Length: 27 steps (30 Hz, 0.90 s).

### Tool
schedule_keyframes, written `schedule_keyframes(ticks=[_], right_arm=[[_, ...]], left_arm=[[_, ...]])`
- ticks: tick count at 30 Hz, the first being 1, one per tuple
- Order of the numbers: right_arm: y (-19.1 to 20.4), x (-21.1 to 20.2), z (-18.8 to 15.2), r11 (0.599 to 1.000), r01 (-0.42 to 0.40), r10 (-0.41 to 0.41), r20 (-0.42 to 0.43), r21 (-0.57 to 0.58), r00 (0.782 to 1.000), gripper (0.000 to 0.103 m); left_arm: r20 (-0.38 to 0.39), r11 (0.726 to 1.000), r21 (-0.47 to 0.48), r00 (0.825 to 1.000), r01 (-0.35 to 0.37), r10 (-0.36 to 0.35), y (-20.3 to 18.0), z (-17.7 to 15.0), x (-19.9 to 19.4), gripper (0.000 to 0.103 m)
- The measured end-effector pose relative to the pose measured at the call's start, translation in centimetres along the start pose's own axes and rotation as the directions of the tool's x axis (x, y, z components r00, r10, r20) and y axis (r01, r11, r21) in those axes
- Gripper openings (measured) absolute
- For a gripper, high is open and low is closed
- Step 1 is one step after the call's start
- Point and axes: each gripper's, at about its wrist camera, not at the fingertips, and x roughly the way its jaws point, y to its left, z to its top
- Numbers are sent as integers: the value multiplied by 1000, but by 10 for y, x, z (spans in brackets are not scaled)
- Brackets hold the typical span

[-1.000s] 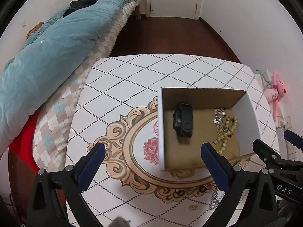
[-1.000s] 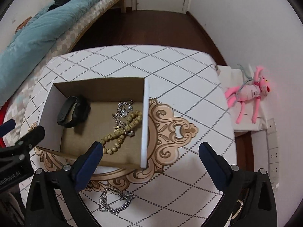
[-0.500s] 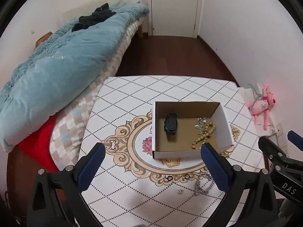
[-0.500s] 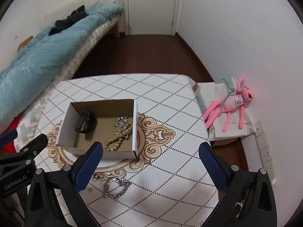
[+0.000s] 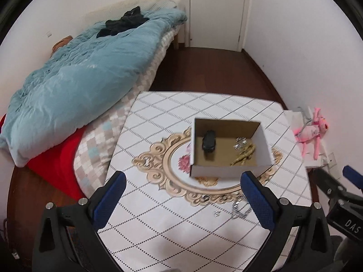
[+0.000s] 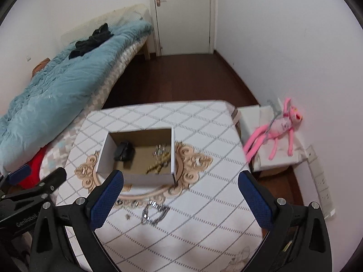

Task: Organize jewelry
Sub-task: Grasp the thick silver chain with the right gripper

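Both claws empty, fingers spread wide: left claw (image 5: 181, 195), right claw (image 6: 179, 192). Counter (image 5: 158, 238): one silver chain (image 6: 154, 213), blurred, plus a few tiny bits, uncountable. One box (image 5: 215, 172) holds one black band (image 5: 208, 140), one bead strand (image 5: 244, 155), silver tangle unclear.

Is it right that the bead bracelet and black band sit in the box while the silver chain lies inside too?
Not quite: the silver chain lies on the table in front of the box, as the right wrist view shows. The bead bracelet and black band are inside.
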Motion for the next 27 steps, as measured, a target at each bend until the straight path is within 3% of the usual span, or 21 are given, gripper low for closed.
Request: schedule_keyframes(ticks=[5,9,11,17,18,21,22,23,27], right_arm=[[-1,56,-35,999,-44,48,-140,29,989,102],[-7,111,-64,989,-99,123,-231,112,965,101],[-5,130,-73,990,-88,114,-249,114,962,87],[6,169,-89,997,-36,52,-285,61,957,66],[10,167,-90,1000,-22,27,-248,23,968,62],[20,167,-92,999,-28,20,-215,-36,977,42],[22,167,-92,998,-42,31,-210,-46,977,20],[24,166,-93,997,-42,29,-214,-58,976,9],[12,161,-93,999,-33,25,-215,-31,976,6]], left_arm=[[-95,997,12,992,-78,79,9,-34,49,103],[-187,996,16,978,-89,90,13,-61,86,103],[-210,995,30,972,-98,102,14,-70,99,103],[-234,995,67,968,-79,92,8,-86,119,103],[-236,995,70,968,-72,87,6,-86,121,103],[-249,996,73,967,-42,59,-2,-89,124,102],[-253,997,76,966,-28,47,-5,-90,125,102],[-254,997,81,966,-16,36,-10,-91,125,102],[-254,995,90,967,41,-17,-26,-95,121,102]])
